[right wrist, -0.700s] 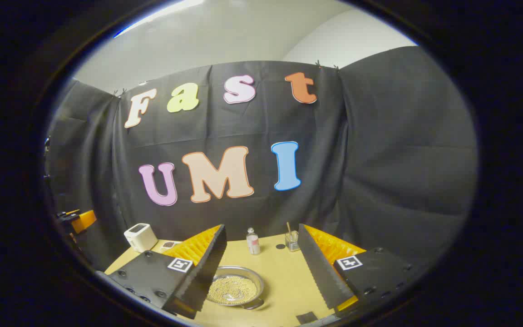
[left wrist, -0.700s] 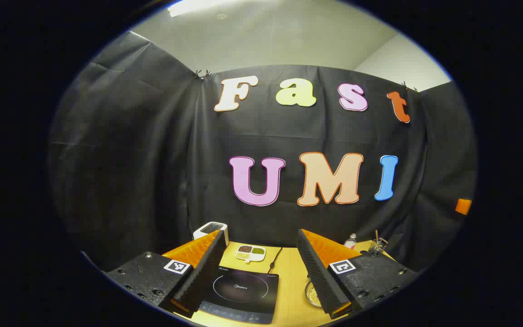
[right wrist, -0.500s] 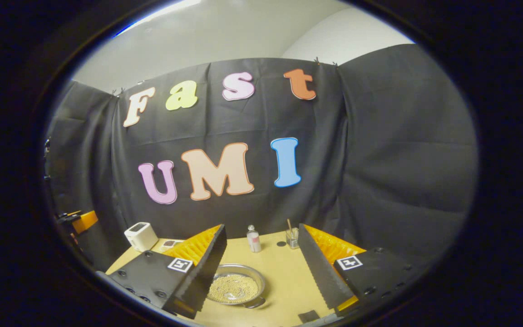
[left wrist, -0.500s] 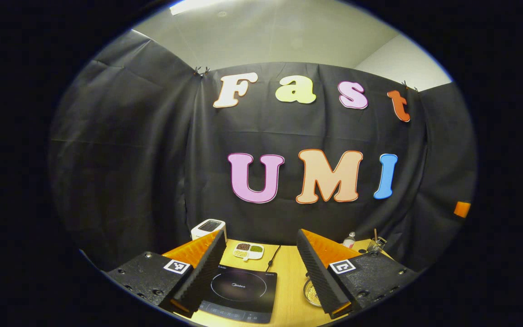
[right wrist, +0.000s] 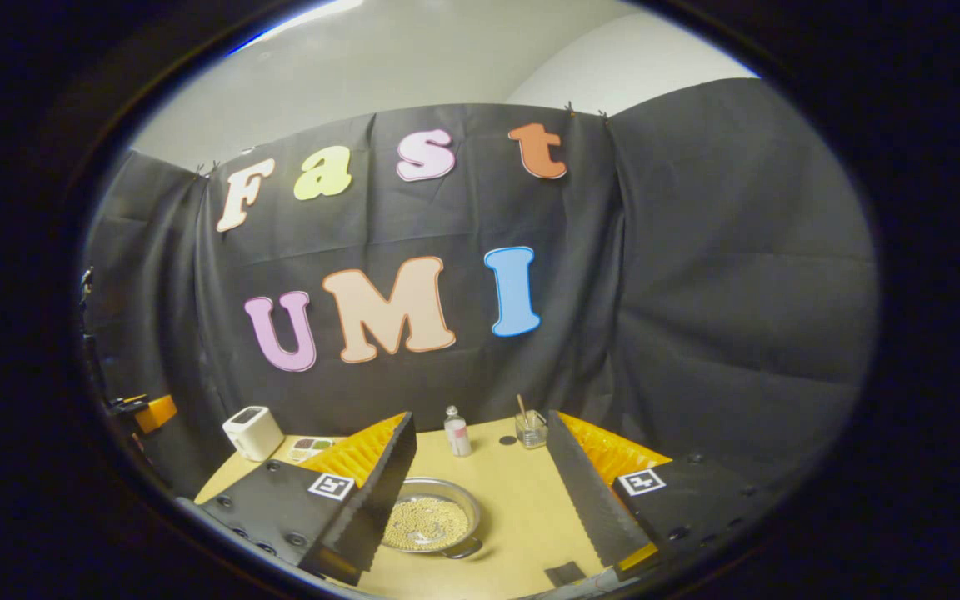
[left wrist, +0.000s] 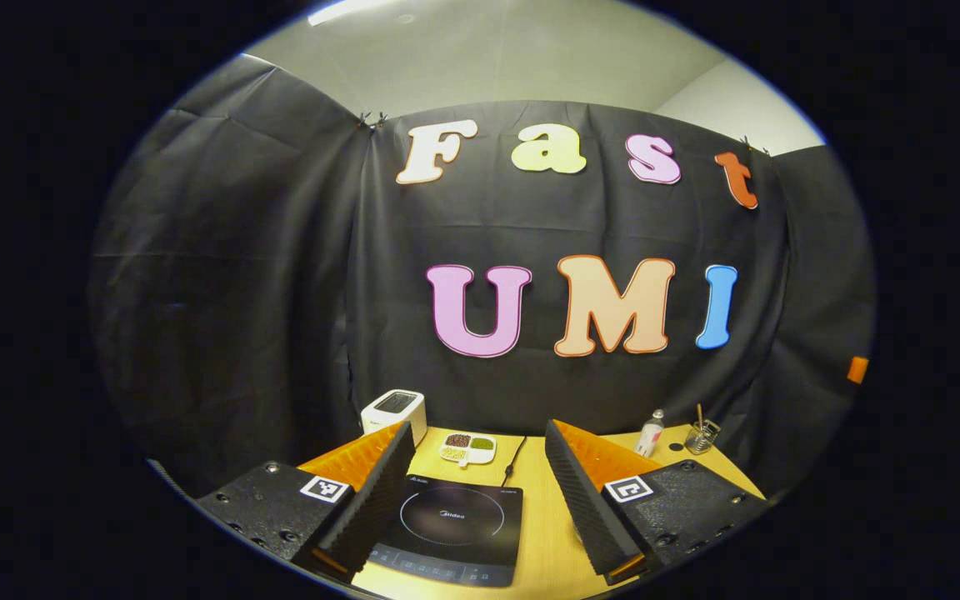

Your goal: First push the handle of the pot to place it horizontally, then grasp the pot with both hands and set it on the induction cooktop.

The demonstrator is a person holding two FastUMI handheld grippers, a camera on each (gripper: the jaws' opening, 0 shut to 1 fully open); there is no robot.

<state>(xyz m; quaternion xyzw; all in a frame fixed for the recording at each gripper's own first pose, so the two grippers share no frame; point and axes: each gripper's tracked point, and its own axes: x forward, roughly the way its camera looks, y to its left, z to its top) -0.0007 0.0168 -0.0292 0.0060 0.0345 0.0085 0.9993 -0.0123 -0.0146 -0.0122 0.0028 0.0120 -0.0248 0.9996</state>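
Note:
A shallow metal pot [right wrist: 432,523] holding pale beads sits on the wooden table [right wrist: 522,508], with a small loop handle [right wrist: 463,551] on its near side. My right gripper [right wrist: 480,533] hovers open above and in front of it, the pot partly behind its left finger. In the left gripper view a black induction cooktop [left wrist: 455,529] lies flat on the table. My left gripper [left wrist: 476,525] is open above the cooktop's near edge, with nothing between its fingers.
A white toaster [left wrist: 394,410] and a divided dish of beans [left wrist: 467,447] stand behind the cooktop, whose cord [left wrist: 515,460] runs back. A small bottle [right wrist: 456,432] and a glass with a stick [right wrist: 531,427] stand at the table's far side. A dark square [right wrist: 565,573] lies near the front edge.
Both views have tilted down a little, showing more of the table. The left gripper swung left, so the pot has slipped out of its view. Both grippers stay open.

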